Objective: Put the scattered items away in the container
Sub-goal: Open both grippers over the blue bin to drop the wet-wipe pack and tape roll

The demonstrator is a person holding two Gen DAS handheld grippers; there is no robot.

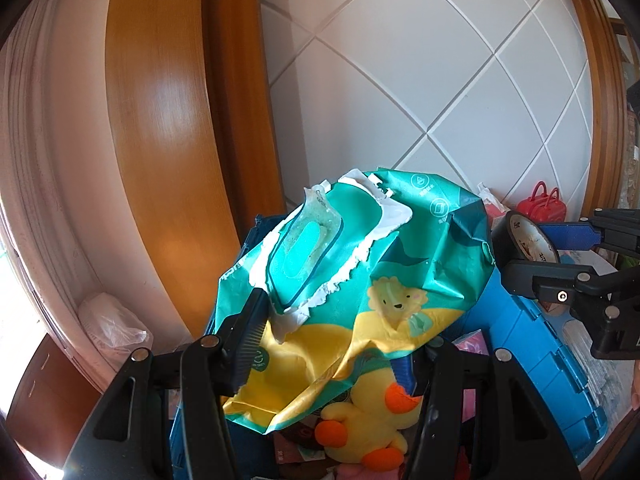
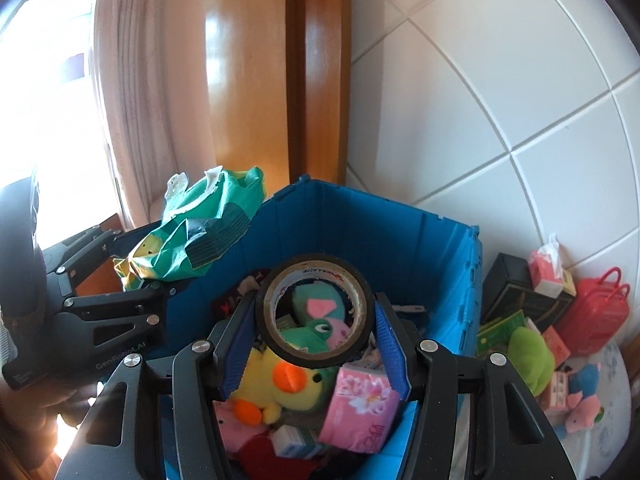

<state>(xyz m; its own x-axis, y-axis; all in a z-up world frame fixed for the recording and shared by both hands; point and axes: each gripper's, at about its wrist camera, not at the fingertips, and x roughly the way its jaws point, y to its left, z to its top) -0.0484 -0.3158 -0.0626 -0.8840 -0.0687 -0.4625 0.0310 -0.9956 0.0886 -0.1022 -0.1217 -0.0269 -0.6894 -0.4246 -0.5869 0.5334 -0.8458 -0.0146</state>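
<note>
My left gripper [image 1: 324, 344] is shut on a green and yellow wet-wipes pack [image 1: 352, 264] and holds it above the blue crate [image 1: 532, 344]. The pack also shows in the right wrist view [image 2: 192, 232], at the crate's left wall. My right gripper [image 2: 316, 344] is shut on a roll of brown tape [image 2: 316, 314] and holds it upright over the blue crate [image 2: 360, 232]. The right gripper with the tape roll [image 1: 528, 240] shows at the right of the left wrist view. The crate holds a yellow duck plush [image 2: 288, 380], a green frog plush [image 2: 316, 328] and a pink tissue pack [image 2: 360, 408].
To the right of the crate lie a black box [image 2: 516, 292], a red toy suitcase [image 2: 596, 312], a green plush [image 2: 532, 356], a pink pig toy [image 2: 580, 400] and small packets. A white tiled wall [image 2: 500, 100] and a wooden door frame [image 2: 316, 80] stand behind. A plastic bag [image 1: 108, 320] lies at the left.
</note>
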